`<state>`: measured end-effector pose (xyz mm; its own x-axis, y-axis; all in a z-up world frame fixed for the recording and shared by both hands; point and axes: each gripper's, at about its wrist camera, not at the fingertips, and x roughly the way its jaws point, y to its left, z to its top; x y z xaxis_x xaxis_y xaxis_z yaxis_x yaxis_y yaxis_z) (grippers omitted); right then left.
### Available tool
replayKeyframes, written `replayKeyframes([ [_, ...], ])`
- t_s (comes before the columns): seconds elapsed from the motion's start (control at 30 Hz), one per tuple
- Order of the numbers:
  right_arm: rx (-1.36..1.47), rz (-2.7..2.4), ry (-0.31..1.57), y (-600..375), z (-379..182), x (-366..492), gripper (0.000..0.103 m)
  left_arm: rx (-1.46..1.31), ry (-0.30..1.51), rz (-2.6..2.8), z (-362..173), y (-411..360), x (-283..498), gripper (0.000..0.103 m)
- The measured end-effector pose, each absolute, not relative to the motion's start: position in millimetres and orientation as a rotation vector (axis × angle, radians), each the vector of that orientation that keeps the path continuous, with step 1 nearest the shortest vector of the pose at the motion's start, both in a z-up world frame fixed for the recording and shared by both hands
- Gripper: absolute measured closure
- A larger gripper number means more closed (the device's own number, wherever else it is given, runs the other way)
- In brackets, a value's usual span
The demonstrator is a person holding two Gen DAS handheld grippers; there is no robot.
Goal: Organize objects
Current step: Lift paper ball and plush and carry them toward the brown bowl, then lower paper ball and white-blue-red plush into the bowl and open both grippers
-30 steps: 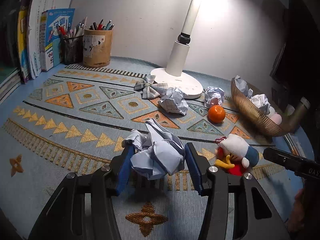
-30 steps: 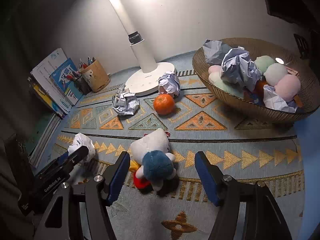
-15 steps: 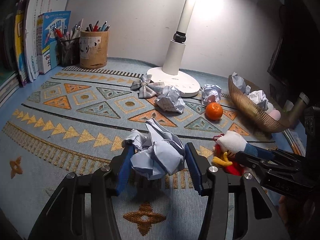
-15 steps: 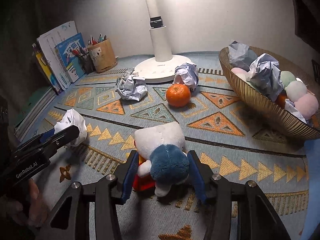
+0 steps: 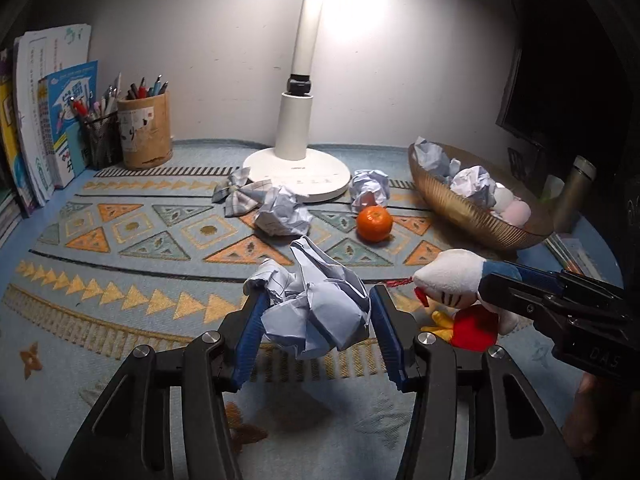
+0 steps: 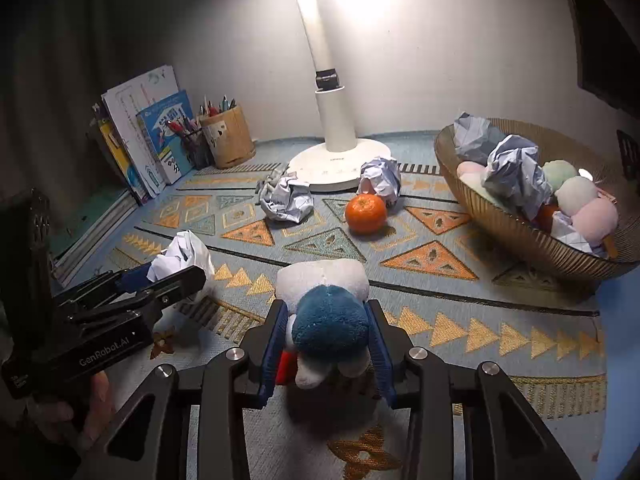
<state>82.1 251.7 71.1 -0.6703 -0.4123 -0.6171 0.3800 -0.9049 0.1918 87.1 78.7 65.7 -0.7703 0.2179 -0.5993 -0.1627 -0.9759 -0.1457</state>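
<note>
Right claw [image 6: 328,336] now clamping plush toy [image 6: 324,304], left claw [image 5: 316,320] gripping paper ball [image 5: 312,308]

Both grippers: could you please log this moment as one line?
left gripper: shut on paper ball | right gripper: shut on plush toy | basket: part filled | orange: on mat

We see creased, matt paper in the crumpled ball [image 5: 314,304] and fuzzy cloth on the plush toy [image 6: 328,312]. Beside the glossy white plastic lamp base [image 5: 296,172] lie a woven mat [image 5: 132,240] and a ribbed, golden basket [image 5: 472,212].
</note>
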Motion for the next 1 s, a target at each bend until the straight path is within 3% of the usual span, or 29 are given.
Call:
replayKeyframes([
  [0.07, 0.886, -2.58, -0.103, 270, 94, 86, 0.071, -0.886, -0.101, 2.719, 87, 100, 78, 0.054],
  [0.23, 0.822, -2.681, -0.208, 327, 134, 69, 0.071, -0.779, -0.095, 2.628, 129, 143, 39, 0.054],
  [0.47, 0.984, -2.573, -0.405, 367, 96, 60, 0.071, -0.839, -0.13, 2.619, 113, 153, 26, 0.054],
  [0.67, 1.1, -2.551, -0.322, 371, 67, 78, 0.07, -0.91, -0.134, 2.592, 92, 149, 36, 0.054],
  [0.73, 1.091, -2.546, -0.325, 380, 67, 89, 0.063, -0.919, -0.141, 2.577, 89, 146, 41, 0.054],
  [0.8, 1.061, -2.597, -0.321, 393, 69, 102, 0.033, -0.934, -0.14, 2.565, 86, 144, 44, 0.054],
  [0.93, 1.109, -2.597, -0.275, 404, 61, 115, 0.032, -0.954, -0.125, 2.549, 80, 146, 51, 0.054],
  [1.0, 1.166, -2.565, -0.162, 398, 51, 113, 0.033, -0.965, -0.118, 2.536, 77, 149, 53, 0.054],
])
